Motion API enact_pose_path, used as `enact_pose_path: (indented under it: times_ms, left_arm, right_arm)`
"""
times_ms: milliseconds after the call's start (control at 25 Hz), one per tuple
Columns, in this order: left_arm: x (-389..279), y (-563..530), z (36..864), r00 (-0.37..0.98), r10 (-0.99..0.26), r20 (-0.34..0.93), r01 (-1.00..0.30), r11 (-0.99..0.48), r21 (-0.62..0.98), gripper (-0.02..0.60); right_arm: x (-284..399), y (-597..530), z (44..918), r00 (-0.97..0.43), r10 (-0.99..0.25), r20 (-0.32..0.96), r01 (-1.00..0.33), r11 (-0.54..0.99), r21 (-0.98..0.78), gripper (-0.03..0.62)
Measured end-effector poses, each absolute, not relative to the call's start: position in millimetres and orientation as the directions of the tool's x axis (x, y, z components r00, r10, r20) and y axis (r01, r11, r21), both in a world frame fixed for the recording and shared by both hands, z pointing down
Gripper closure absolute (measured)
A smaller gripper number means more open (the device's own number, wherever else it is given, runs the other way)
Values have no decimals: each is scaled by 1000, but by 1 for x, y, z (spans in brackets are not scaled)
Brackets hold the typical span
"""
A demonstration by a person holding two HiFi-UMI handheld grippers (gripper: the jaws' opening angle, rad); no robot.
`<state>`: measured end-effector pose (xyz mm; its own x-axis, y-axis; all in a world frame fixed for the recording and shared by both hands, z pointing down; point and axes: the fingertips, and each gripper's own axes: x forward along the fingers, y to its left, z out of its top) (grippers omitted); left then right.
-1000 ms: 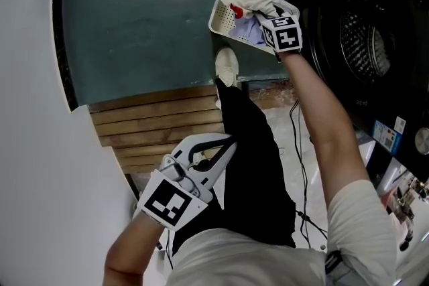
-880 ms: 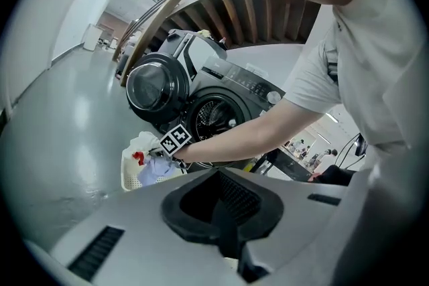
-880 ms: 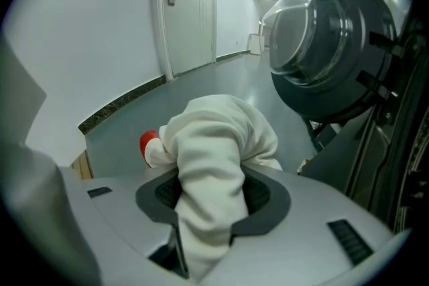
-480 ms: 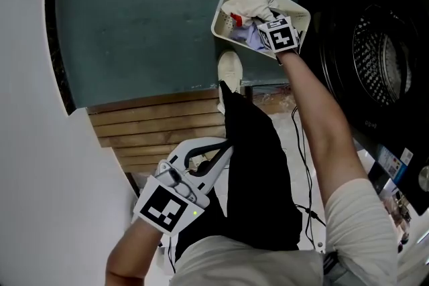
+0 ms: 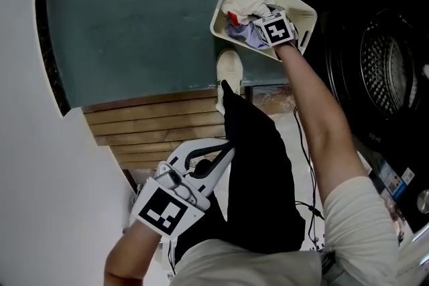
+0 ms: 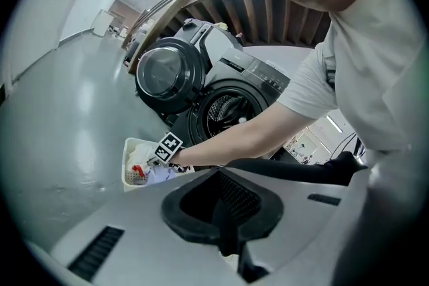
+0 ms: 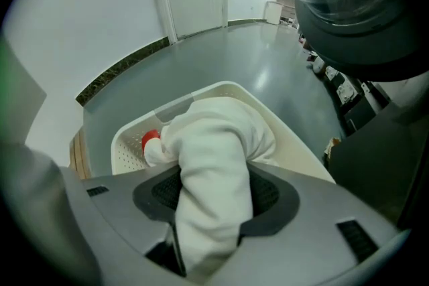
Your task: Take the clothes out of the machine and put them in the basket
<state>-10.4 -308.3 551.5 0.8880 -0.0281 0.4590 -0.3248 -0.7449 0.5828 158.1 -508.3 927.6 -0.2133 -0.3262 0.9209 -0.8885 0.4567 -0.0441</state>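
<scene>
Right gripper view: right claw [image 7: 213, 201] has the white garment [image 7: 214, 144] between its jaws. Pads touch the cloth on both sides, gap is mid-width, and the jaws have just been opening. The cloth runs from the claw down into the basket [image 7: 127, 147], on top of the pile. A red item [image 7: 151, 139] sits at 10 o'clock of it.

Head view: the basket is on the floor [image 5: 134, 17] at 1 o'clock of frame, with a lilac piece [image 5: 244, 35] under the white one. The machine [image 5: 382, 70], drum open, is at 3 o'clock of the basket. Left claw [image 6: 224, 218] is at 7 o'clock, jaws together with nothing in them, beside the person's leg [image 5: 255, 164].

My read: the step is the release into the basket.
- Open fully before lifting, or the cloth may snag on the pads and get dragged back out.
- Drop over the basket's centre, not the rim nearest the machine.
- Lift straight up, then swing to the drum.

Can't tell whether more clothes are left in the drum.
</scene>
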Motion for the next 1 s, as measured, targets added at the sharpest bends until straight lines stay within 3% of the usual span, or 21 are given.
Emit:
enact_pose_path:
  times_ms: [480,1000]
  left_arm:
    - [-12,-312,548,894,-21,447,-316,-738,597,584]
    - [-20,-259,478,912,-38,409,-275,-796,539,584]
  right_arm:
    - [167,-487,932,-199,-278,940,-889,454,-53,367]
    - [164,-444,835,-182,-373,910,-910,414,-12,367]
